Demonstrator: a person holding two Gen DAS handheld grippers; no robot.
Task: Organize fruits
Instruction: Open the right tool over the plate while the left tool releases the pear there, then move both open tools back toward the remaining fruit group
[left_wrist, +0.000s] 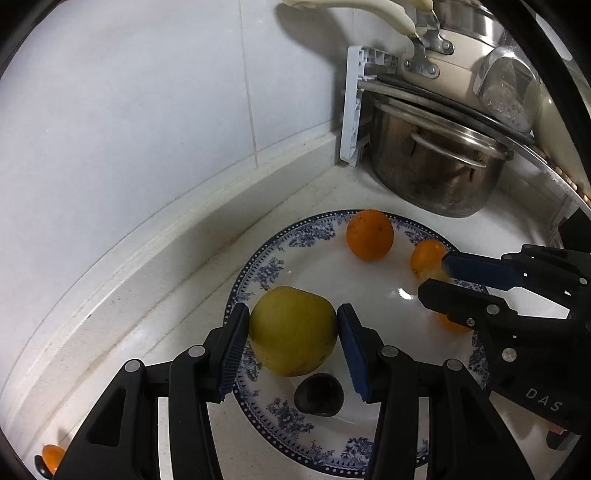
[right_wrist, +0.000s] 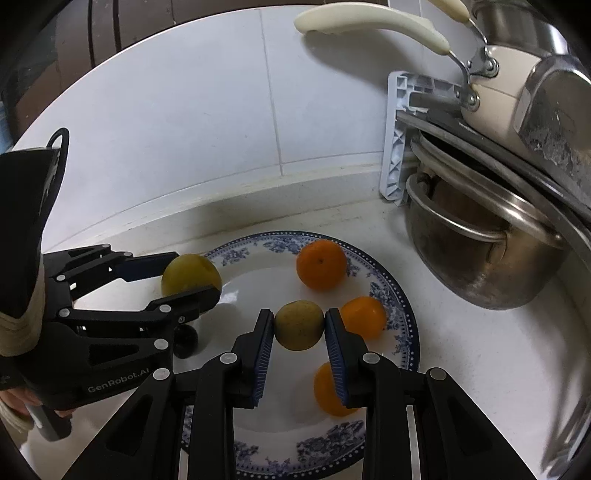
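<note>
**Colours on the plate**

The plate (right_wrist: 400, 310) is showing white with a blue flower border and a dotted rim. A yellow-green apple (left_wrist: 293, 330) is sitting by a near-black fruit (left_wrist: 319, 394). Three oranges (right_wrist: 321, 264) are glowing bright orange; a smaller fruit (right_wrist: 299, 325) is looking dull olive-yellow. The hand-held grippers (left_wrist: 291, 347) are black with blue pads (left_wrist: 352, 354).

We saw a glossy glazed plate (right_wrist: 400, 317) with a blue printed rim, light glinting off its white middle. The desk (left_wrist: 155, 295) looked smooth and pale, like polished stone, backed by shiny wall tiles (left_wrist: 147, 92). The steel pot (left_wrist: 436, 173) was dull and stained. Both grippers were matt black plastic, their fingers (left_wrist: 232, 350) faced with ribbed blue pads. The yellow-green fruit (left_wrist: 291, 328) had smooth, faintly shiny skin.
</note>
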